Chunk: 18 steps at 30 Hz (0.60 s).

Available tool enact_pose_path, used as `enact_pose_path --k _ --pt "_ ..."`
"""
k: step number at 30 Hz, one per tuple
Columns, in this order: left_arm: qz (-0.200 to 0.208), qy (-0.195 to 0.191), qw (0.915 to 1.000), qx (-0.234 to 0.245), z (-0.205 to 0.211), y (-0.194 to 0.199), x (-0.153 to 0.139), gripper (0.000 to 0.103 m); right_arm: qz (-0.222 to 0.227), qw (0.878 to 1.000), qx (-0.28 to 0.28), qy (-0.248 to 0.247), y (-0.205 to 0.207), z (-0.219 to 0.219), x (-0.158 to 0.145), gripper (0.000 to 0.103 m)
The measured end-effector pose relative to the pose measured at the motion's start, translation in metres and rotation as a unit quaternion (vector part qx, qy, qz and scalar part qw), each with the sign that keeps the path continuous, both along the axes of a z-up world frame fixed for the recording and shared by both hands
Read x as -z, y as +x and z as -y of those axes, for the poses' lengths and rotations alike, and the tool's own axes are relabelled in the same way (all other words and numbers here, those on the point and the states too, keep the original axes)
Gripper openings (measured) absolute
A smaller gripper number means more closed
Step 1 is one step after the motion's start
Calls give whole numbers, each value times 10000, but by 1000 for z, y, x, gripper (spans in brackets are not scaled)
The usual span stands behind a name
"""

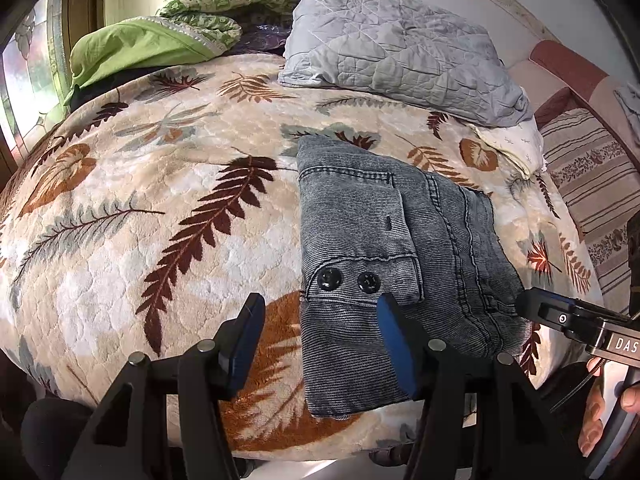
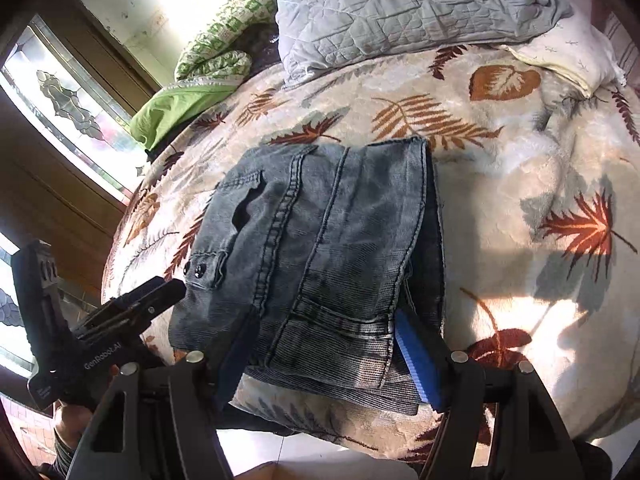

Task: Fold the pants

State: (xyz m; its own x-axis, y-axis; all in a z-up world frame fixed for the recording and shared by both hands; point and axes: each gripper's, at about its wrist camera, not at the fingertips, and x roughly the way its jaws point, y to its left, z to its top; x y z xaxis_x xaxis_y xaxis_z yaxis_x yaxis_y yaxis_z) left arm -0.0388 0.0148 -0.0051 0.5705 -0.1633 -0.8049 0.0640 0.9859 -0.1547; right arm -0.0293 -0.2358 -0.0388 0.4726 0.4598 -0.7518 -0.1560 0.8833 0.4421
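Both tongs, the left gripper [image 1: 320,312] and the right gripper [image 2: 332,340], hover wide apart and empty over the folded grey-blue denim pants [image 1: 400,248], which lie flat near the front edge of a leaf-patterned plush blanket [image 1: 160,208].

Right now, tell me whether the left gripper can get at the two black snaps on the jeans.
Probably yes. The left gripper hangs open just short of the snaps, which lie exposed atop the folded jeans, nothing between.
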Motion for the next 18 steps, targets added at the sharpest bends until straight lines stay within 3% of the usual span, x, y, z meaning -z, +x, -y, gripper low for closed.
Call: enact_pose_path --k 4,6,12,15,18 --pt "-27 94 10000 4 1 0 1 59 -515 9978 -156 -396 15 -11 38 74" --pt "-36 36 10000 30 -3 -1 0 60 -306 9984 -149 -449 9 -11 30 74" --pt "-306 -926 9950 -201 -34 19 0 68 -274 9993 47 253 12 20 -1 74" --pt "-588 -1289 9898 -150 -37 35 10 68 -443 9971 270 559 25 41 4 74" --pt "-936 -1569 9831 -128 -35 41 22 68 -800 9887 361 1212 45 57 22 74"
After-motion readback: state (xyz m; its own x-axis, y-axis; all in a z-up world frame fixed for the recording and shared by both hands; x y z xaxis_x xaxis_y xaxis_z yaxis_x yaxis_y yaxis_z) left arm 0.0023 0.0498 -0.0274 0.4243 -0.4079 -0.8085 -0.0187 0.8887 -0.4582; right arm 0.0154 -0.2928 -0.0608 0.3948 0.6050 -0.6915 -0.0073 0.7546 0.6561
